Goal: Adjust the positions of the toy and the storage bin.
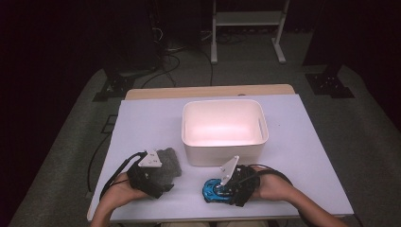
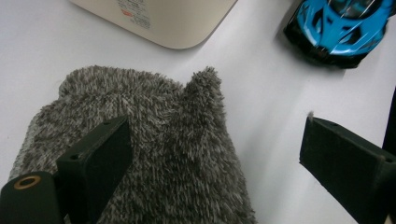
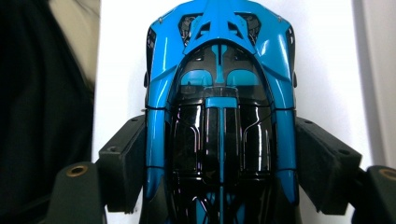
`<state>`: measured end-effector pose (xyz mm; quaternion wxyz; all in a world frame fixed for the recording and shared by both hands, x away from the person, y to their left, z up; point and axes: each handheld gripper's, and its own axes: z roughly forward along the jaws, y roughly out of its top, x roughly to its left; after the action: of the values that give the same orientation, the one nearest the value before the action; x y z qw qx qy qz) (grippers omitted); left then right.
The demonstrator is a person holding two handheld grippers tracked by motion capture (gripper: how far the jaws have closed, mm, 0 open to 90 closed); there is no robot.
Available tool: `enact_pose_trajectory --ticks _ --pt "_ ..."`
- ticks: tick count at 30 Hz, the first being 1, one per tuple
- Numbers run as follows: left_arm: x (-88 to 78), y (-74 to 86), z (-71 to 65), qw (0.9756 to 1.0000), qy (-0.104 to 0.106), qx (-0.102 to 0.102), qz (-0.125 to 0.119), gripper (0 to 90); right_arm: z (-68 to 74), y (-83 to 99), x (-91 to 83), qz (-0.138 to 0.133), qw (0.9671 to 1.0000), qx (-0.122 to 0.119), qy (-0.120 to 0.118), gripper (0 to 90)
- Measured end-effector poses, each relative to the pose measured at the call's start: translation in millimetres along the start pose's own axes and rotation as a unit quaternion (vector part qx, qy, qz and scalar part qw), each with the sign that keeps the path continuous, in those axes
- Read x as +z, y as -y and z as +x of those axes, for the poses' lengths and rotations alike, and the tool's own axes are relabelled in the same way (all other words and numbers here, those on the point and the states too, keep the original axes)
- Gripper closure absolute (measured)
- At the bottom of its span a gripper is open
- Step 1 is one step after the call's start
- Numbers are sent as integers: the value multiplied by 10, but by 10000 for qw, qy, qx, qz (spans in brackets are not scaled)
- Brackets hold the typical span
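A blue and black toy car (image 1: 211, 191) (image 3: 219, 60) sits on the white table near the front edge. My right gripper (image 1: 223, 188) (image 3: 219, 140) is shut on it, one pad against each side of the car's body. At the left a grey fluffy cloth (image 1: 169, 163) (image 2: 154, 140) lies flat on the table. My left gripper (image 1: 162, 173) (image 2: 219, 140) stands open over it, with one jaw above the cloth and the other above bare table beside it. In the left gripper view the car (image 2: 341, 28) shows at the upper right.
A white plastic bin (image 1: 222, 103) (image 2: 168, 23) with nothing inside stands mid-table just behind both grippers. The table's pale top (image 1: 302, 142) stretches to either side of it. Beyond the table there are stand legs and cables on a dark floor.
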<state>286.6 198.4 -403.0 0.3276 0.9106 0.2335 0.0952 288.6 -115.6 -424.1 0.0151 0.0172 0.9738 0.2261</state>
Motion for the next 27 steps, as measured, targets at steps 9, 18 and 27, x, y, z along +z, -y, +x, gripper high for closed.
enact_pose_trajectory --ticks 9,18,27 --pt "10 4 -4 10000 -1 -1 -8 87 9 -132 -340 -253 9995 -74 -157 252" --pt "13 14 12 10000 -10 -23 -30 87 15 -317 -781 -385 9989 -169 -227 252" --pt "15 16 38 9999 -8 -84 -68 87 -42 -530 -1291 -442 9986 -289 -16 253"
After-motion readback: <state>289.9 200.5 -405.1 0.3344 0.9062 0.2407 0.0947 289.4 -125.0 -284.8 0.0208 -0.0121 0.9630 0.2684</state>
